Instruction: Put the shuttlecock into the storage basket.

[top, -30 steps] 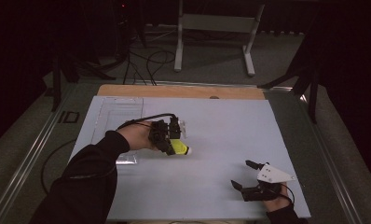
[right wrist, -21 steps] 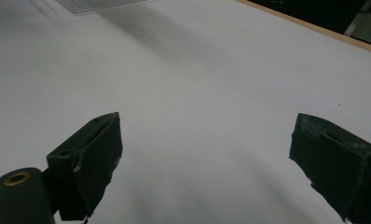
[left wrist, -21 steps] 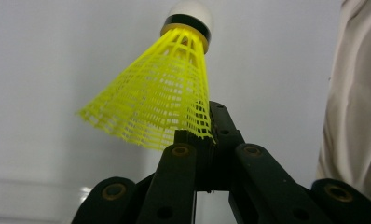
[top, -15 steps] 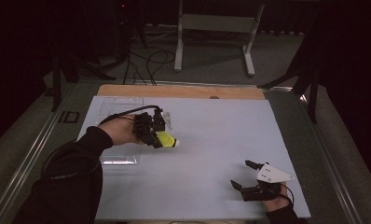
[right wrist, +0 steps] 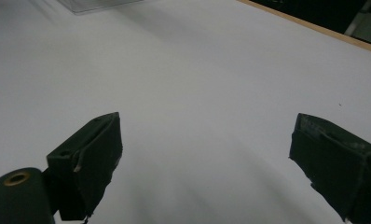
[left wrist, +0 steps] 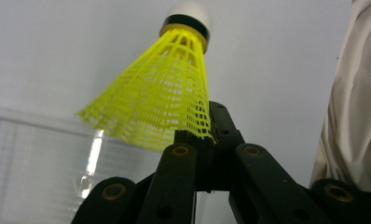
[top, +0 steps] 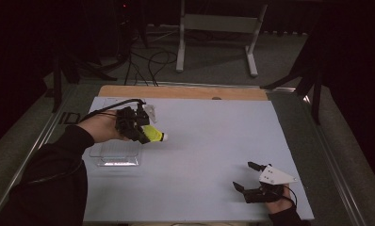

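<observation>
A yellow shuttlecock (top: 153, 134) with a white cork tip is held above the table by my left gripper (top: 139, 131), whose jaws are shut on the rim of its net skirt. In the left gripper view the shuttlecock (left wrist: 160, 95) points away with its cork up, and the left gripper (left wrist: 200, 140) pinches the skirt's edge. A clear plastic box (top: 116, 153) lies on the table just below and left of it. My right gripper (top: 249, 177) rests open at the near right of the table; in its own view the right gripper (right wrist: 207, 144) has nothing between its wide-apart jaws.
The table top is a pale sheet (top: 214, 136) with a wooden strip (top: 181, 92) along its far edge. A metal stand (top: 218, 28) and cables lie on the floor beyond. The clear plastic box's corner (right wrist: 97, 4) shows far off in the right gripper view.
My left gripper has carried the shuttlecock leftward across the table, ending over the clear box's edge. The right gripper has stayed put, open.
</observation>
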`<act>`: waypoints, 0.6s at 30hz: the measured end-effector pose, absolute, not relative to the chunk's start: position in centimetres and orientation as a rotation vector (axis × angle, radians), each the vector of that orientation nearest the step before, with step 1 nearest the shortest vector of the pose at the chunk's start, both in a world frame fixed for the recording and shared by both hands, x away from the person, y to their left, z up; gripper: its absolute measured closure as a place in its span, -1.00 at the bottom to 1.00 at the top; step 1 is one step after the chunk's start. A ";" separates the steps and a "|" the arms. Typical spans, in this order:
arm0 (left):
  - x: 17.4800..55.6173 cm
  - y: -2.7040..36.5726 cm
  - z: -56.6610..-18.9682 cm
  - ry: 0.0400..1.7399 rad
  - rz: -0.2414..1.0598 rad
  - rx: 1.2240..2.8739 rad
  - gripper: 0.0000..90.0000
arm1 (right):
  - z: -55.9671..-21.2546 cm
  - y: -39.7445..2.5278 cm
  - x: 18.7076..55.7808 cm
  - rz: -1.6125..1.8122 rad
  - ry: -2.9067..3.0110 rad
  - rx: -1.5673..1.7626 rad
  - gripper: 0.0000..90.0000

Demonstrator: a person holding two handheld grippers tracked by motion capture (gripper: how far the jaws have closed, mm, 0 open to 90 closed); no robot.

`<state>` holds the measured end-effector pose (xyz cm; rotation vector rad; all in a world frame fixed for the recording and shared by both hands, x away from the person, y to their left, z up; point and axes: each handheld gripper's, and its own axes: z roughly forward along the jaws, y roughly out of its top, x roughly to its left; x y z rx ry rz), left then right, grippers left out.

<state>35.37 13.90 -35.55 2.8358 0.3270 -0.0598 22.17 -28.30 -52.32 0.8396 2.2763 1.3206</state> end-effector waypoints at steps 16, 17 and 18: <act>35.1 19.0 -35.5 0.447 -0.048 2.828 1.00 | -52.4 -28.2 22.2 1.314 2.275 0.836 -0.80; 35.1 19.3 -35.5 0.461 -0.054 2.826 1.00 | -52.4 -28.2 22.3 1.313 2.275 0.834 -0.80; 35.1 19.6 -35.5 0.460 -0.053 2.834 1.00 | -52.5 -28.2 22.3 1.312 2.274 0.832 -0.80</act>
